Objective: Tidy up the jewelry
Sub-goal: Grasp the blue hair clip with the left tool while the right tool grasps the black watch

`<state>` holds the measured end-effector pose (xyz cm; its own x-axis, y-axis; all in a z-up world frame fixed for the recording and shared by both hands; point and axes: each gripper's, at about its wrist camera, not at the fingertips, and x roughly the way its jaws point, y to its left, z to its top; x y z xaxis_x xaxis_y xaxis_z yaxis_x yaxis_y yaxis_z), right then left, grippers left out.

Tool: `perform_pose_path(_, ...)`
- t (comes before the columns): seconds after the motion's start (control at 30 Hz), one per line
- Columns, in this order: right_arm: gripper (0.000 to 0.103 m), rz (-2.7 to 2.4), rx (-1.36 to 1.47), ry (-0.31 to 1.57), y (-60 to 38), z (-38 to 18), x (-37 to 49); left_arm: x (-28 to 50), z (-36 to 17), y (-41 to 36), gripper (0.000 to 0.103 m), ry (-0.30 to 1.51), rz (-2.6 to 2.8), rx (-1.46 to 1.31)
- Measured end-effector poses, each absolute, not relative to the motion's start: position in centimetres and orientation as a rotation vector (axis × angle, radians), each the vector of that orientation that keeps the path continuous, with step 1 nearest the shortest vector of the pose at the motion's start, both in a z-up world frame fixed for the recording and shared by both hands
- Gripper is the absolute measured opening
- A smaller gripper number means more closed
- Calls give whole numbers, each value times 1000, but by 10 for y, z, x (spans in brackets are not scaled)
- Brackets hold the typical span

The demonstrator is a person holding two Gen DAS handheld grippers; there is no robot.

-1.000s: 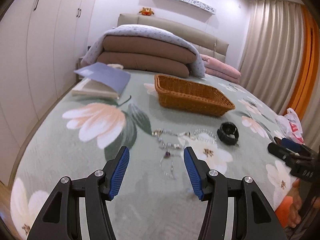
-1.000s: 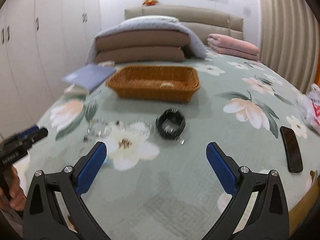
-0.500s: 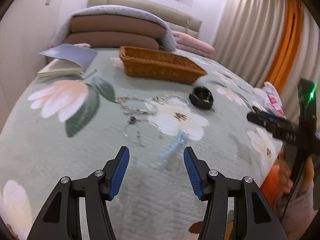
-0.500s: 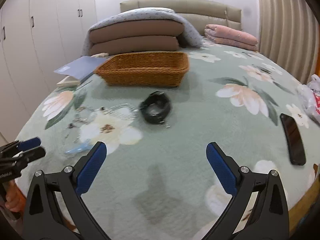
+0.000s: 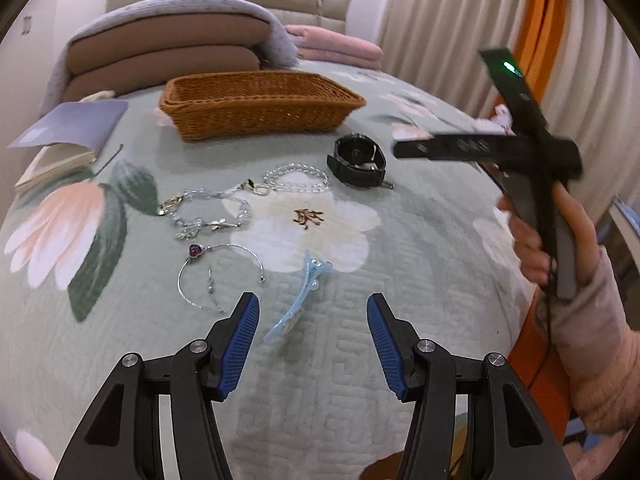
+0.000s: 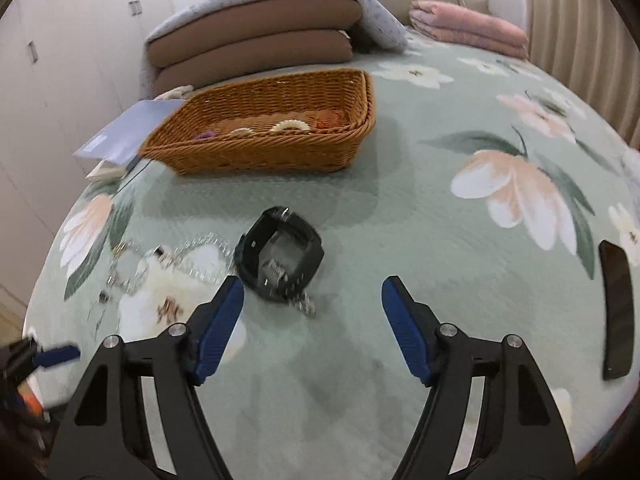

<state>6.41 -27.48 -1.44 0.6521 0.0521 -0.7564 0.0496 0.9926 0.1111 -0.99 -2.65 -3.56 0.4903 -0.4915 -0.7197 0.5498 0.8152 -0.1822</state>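
Right tool (image 6: 312, 312) has neared the glossy black watch (image 6: 280, 258), ribbed blue pads (image 6: 218, 326) spread.

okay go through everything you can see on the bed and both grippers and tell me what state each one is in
Left gripper: open, empty, above the bedspread.
Right gripper: open, empty.
Wicker basket: upright, a few small pieces inside.
Black watch: strap looped, lying loose.
Blue hair clip: closed, lying flat.
Silver bangle: open-ended, flat.
Bead bracelets: spread out, uncollected.
Phone: screen dark.
Book: closed.
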Motion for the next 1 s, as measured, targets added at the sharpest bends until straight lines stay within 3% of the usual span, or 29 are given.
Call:
perform_pose_path(0.13,64,-24,156,876,-270,-25,87,-2,-41,-29,51,876,-691,63)
perform_pose_path(0.2,57,-28,158,886,-267,-31,96,2,-46,-31,37,899,-693,66)
perform_pose_path(0.23,55,-31,156,890,-265,-35,101,4,-48,-32,36,907,-689,71)
perform_pose_path(0.5,43,-58,165,917,-266,-54,115,21,-56,-44,35,945,-674,90)
perform_pose_path(0.6,31,-48,177,916,-266,-55,120,22,-56,-49,33,934,-670,96)
perform_pose_path(0.73,20,-47,181,916,-265,-58,123,24,-58,-47,17,933,-648,90)
perform_pose_path(0.8,19,-43,192,911,-267,-59,121,24,-58,-46,12,932,-650,78)
perform_pose_path(1.0,17,-14,204,895,-271,-59,115,20,-57,-46,12,906,-660,64)
